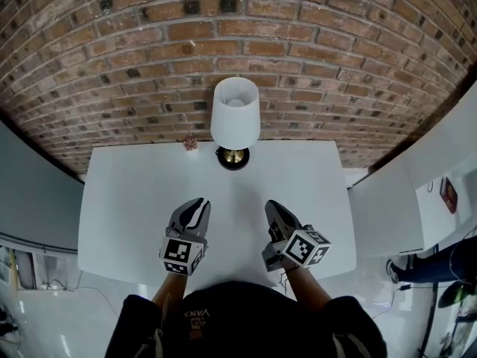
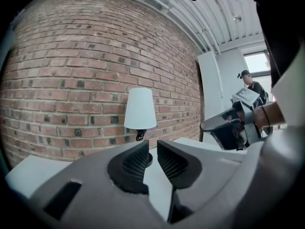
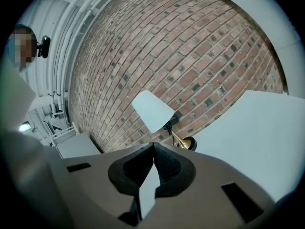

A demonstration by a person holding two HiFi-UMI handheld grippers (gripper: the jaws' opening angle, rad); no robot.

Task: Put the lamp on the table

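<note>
I am in what looks like a staged studio or lab workspace. A bare brick wall (image 1: 238,36) rises behind a plain white table (image 1: 127,215). White partition panels (image 1: 451,144) stand to one side, a ribbed ceiling (image 2: 228,20) runs overhead, and loose cables (image 1: 58,283) lie on the pale floor.

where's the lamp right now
In the head view the lamp stands upright on the table, at the middle of its far edge, against the brick wall, with a small reddish thing just to its left.
</note>
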